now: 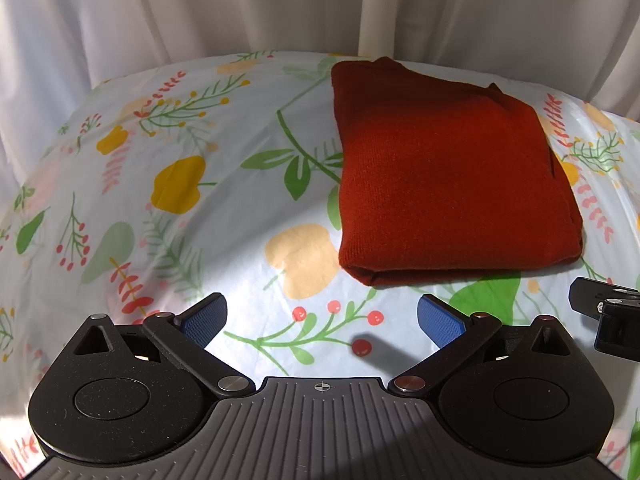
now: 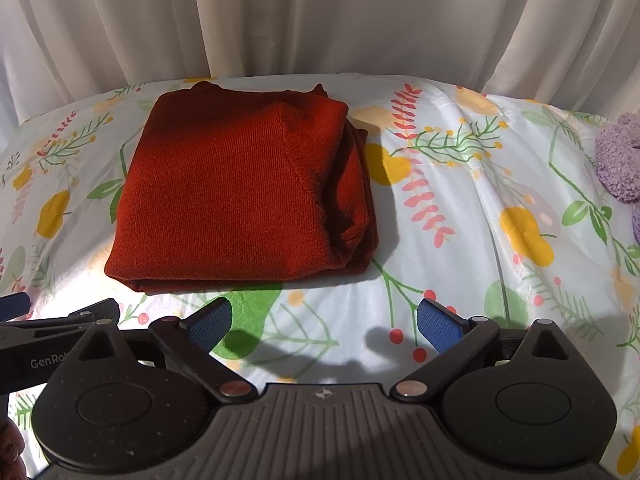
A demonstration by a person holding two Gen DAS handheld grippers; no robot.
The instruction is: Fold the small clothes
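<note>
I hold the left gripper (image 1: 322, 316) and right gripper (image 2: 324, 318) spread apart, empty, short of the folded rust-red knit garment (image 2: 236, 196) lying compact on the floral-print surface (image 2: 460, 240), apparently finished.

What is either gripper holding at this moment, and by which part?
Nothing. The left gripper and right gripper are both open and empty, short of the folded red sweater, which lies untouched on the floral sheet.

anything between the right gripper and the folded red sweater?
Nothing: only bare floral tablecloth separates the open right gripper from the red sweater, best seen in the right wrist view. The left gripper is likewise open short of it.
</note>
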